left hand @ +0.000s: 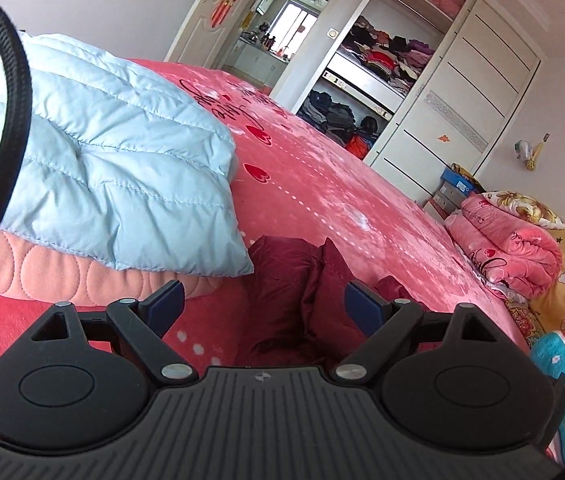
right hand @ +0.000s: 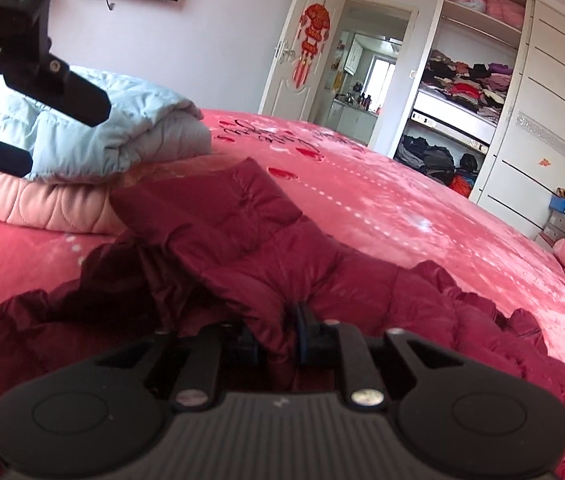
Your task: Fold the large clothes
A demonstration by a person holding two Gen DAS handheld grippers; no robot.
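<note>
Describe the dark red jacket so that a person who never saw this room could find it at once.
Start at the big pink bed. The dark red jacket lies crumpled on its near side, where the right gripper is shut on a fold of it. Unlike the light blue jacket, folded on the pale pink quilt behind it, it is maroon and unfolded.

Both cameras sit low over the pink bedspread (left hand: pixel 322 184), each looking forward along its own fingers toward the open wardrobe (left hand: pixel 378 60) and the doorway (right hand: pixel 366 76) across the room. The left wrist view is tilted, with the light blue quilt (left hand: pixel 94 152) close on its left. The right wrist view sits level, nearly touching the maroon jacket (right hand: pixel 242 232), and shares the bedspread, quilt, wardrobe and doorway.
</note>
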